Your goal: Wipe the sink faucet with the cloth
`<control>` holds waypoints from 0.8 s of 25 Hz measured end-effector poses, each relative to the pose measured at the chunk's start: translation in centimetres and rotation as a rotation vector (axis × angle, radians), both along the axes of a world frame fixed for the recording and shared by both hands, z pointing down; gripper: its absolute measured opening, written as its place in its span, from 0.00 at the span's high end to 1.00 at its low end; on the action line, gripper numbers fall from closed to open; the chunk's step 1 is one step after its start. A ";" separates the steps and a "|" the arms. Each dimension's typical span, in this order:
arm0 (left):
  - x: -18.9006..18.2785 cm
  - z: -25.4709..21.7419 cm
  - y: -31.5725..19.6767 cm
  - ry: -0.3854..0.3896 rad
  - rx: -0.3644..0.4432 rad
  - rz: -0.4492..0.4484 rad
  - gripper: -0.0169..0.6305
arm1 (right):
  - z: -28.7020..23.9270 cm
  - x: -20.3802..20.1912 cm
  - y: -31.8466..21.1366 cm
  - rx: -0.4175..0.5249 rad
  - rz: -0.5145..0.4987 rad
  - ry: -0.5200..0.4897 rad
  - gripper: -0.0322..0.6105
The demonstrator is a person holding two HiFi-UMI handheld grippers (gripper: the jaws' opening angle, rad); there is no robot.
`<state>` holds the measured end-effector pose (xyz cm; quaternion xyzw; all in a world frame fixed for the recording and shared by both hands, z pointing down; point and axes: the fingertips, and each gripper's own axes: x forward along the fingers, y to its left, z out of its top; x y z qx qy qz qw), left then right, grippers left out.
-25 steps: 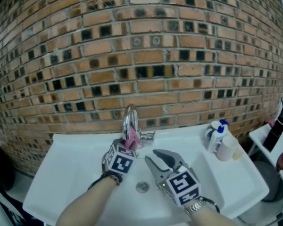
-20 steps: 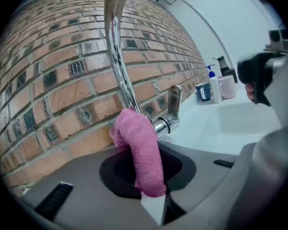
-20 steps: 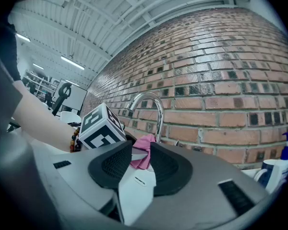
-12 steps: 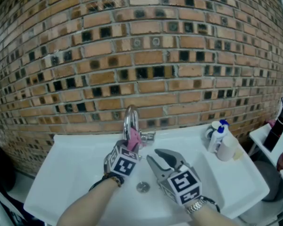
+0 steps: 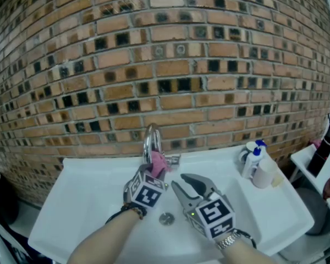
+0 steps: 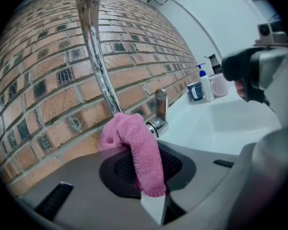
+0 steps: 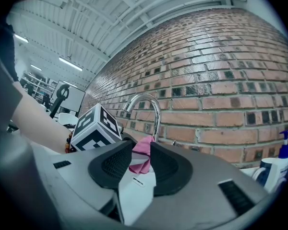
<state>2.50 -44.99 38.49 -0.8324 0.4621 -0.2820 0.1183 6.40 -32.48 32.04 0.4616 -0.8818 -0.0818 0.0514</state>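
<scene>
A chrome faucet (image 5: 152, 138) rises at the back of the white sink (image 5: 82, 191). My left gripper (image 5: 154, 170) is shut on a pink cloth (image 5: 157, 160) and holds it against the foot of the spout (image 6: 102, 75), just left of the lever handle (image 6: 160, 107). In the left gripper view the cloth (image 6: 137, 147) hangs folded between the jaws. My right gripper (image 5: 188, 181) hovers over the basin to the right, open, nothing in it. Through its jaws in the right gripper view I see the cloth (image 7: 143, 156), the faucet (image 7: 151, 108) and the left gripper's marker cube (image 7: 96, 127).
A brick wall (image 5: 170, 65) stands right behind the sink. Soap bottles (image 5: 253, 157) and a white cup (image 5: 264, 176) sit on the sink's right ledge. The drain (image 5: 166, 219) lies below both grippers. A dark bottle (image 5: 324, 147) stands at far right.
My left gripper and the cloth have shifted slightly right along the faucet's foot, with a small roll. The right gripper has not moved.
</scene>
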 end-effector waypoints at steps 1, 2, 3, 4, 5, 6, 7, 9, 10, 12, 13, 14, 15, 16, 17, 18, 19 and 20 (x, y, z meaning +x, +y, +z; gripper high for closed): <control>0.2 0.0 0.1 -0.002 0.000 0.006 0.86 | -0.1 0.1 0.0 0.002 0.003 -0.003 0.74; 0.5 0.0 0.1 -0.004 0.001 0.012 0.86 | -0.1 0.1 0.0 0.001 0.005 -0.006 0.74; 0.7 0.0 0.2 -0.004 0.002 0.017 0.86 | -0.1 0.2 0.0 -0.001 0.007 -0.006 0.74; 0.9 0.0 0.1 -0.001 0.004 0.019 0.86 | -0.1 0.2 0.0 -0.003 0.007 -0.007 0.74; 1.1 0.0 0.0 0.002 0.006 0.021 0.86 | -0.2 0.3 0.0 -0.003 0.008 -0.010 0.74; 1.2 0.0 0.0 0.005 0.008 0.021 0.86 | -0.2 0.4 0.0 0.000 0.008 -0.013 0.74; 1.4 0.0 -0.1 0.006 0.009 0.021 0.86 | -0.2 0.5 0.0 0.004 0.009 -0.018 0.75; 1.5 0.0 0.0 0.005 0.010 0.022 0.86 | -0.2 0.6 -0.2 0.015 0.010 -0.027 0.75; 1.6 0.0 0.0 0.005 0.010 0.023 0.86 | -0.3 0.6 -0.2 0.015 0.011 -0.029 0.75; 1.7 0.1 0.0 0.007 0.008 0.028 0.86 | -0.5 0.7 0.0 0.012 0.017 -0.033 0.75; 1.9 0.1 0.0 0.007 0.007 0.033 0.86 | -0.6 0.8 0.0 0.012 0.021 -0.036 0.75; 2.1 0.1 0.0 0.006 0.007 0.039 0.86 | -0.7 0.9 0.0 0.013 0.023 -0.039 0.75; 2.4 0.0 0.1 0.004 0.006 0.047 0.86 | -0.8 1.0 0.0 0.014 0.027 -0.042 0.76; 2.7 0.0 0.1 0.000 0.006 0.054 0.86 | -0.9 1.2 -0.1 0.016 0.032 -0.047 0.76; 2.9 -0.1 0.2 -0.004 0.006 0.061 0.86 | -0.9 1.4 -0.1 0.019 0.040 -0.053 0.77; 3.2 -0.1 0.3 -0.008 0.006 0.066 0.86 | -1.0 1.6 -0.1 0.022 0.047 -0.059 0.77; 3.5 -0.2 0.3 -0.010 0.007 0.072 0.86 | -1.1 1.7 -0.1 0.024 0.052 -0.063 0.78; 3.7 -0.2 0.3 -0.009 0.009 0.076 0.86 | -1.2 1.9 -0.2 0.024 0.055 -0.067 0.78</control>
